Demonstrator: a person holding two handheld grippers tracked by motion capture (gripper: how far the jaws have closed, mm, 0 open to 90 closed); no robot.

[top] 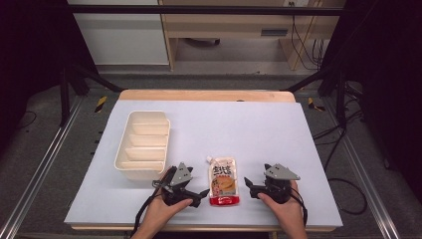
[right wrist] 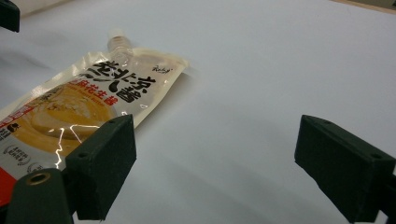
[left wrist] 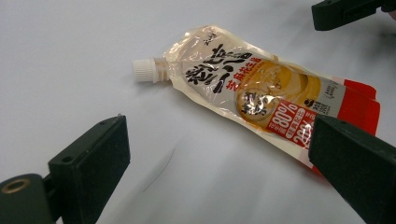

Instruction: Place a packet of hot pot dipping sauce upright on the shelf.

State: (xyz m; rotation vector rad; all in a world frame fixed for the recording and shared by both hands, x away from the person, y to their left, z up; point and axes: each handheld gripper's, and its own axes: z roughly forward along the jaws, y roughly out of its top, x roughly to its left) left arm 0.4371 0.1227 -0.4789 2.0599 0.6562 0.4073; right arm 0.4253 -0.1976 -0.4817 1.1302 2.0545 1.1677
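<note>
We have a sauce pouch (top: 223, 180) lying flat on the white bench (top: 259, 129), its white cap (left wrist: 144, 70) pointing away from us and its red bottom edge toward the near side, with a cream divided tray (top: 143, 144) standing just beyond and to the left. Our left claw (top: 198, 195) sits just beside the pouch on its left, and our right claw (top: 251, 187) sits near it on the right; both rest low over the bench with their jaws spread wide and nothing between them (the gripper views show bare bench in each gap). We judge this to be the approach step, before any grasp: the pouch is untouched and both claws point inward at it. The next move, as we see it, calls for one claw to slide in until an edge of the pouch lies between its jaws, then close firmly, since the film looks slick and the filling soft, so a shallow pinch could slip.
</note>
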